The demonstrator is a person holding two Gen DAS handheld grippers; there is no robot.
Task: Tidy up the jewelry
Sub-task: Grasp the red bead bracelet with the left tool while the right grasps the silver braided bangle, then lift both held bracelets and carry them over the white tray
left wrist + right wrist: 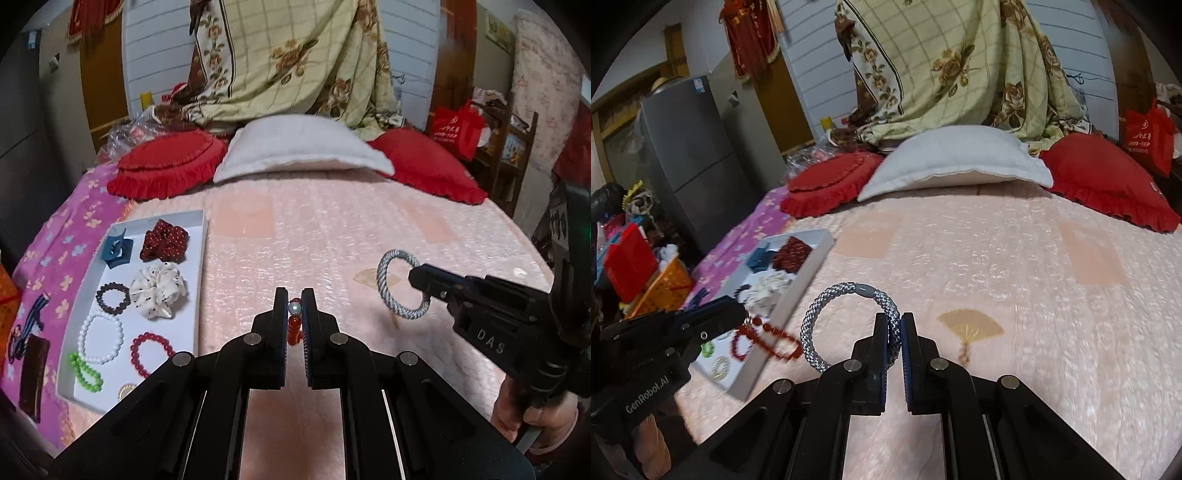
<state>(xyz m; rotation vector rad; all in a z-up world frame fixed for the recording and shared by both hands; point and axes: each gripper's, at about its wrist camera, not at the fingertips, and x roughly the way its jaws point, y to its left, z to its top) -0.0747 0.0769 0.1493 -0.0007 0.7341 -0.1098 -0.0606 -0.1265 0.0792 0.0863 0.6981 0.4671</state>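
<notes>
The left gripper (294,301) is clamped on a red bead bracelet (294,326), which hangs between its jaws above the pink bedspread (332,229), just right of the white tray (199,266). The right gripper (894,321) pinches a grey braided hair tie (827,317), held farther right of the tray, off the bedspread. In the tray lie a dark red scrunchie (164,240), a white scrunchie (159,291), a blue clip (117,251) and several bead bracelets (101,338).
</notes>
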